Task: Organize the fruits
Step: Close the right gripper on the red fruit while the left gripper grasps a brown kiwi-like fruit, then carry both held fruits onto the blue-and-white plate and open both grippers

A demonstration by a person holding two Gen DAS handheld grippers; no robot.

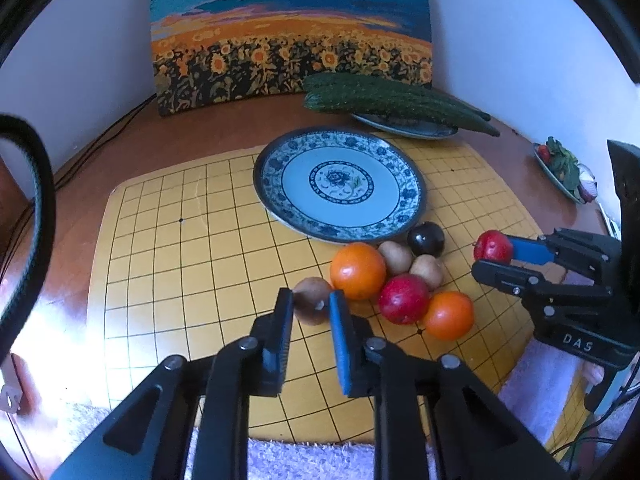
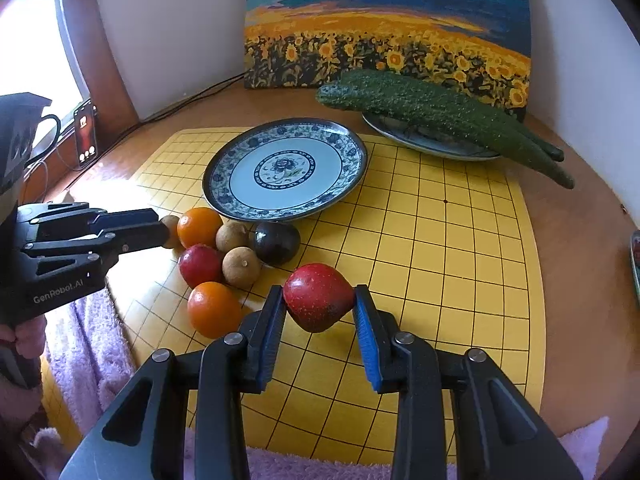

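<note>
Blue-padded fingers of the right gripper (image 2: 319, 304) clamp a red fruit (image 2: 319, 297) from both sides, holding it over the yellow grid board (image 2: 460, 248). To its left, the left gripper (image 1: 310, 307) has its pads pressed against a small brown fruit (image 1: 311, 300) at the edge of the fruit cluster. That cluster sits on the board just in front of the blue-and-white patterned plate (image 2: 285, 169): two oranges (image 2: 199, 227), another red fruit (image 2: 201, 265), two more brown fruits (image 2: 241, 267) and a dark round fruit (image 2: 276, 242). Behind, green cucumbers (image 2: 440, 114) lie across a second plate (image 2: 430, 142), before a sunflower painting (image 2: 388, 28) leaning on the wall.
</note>
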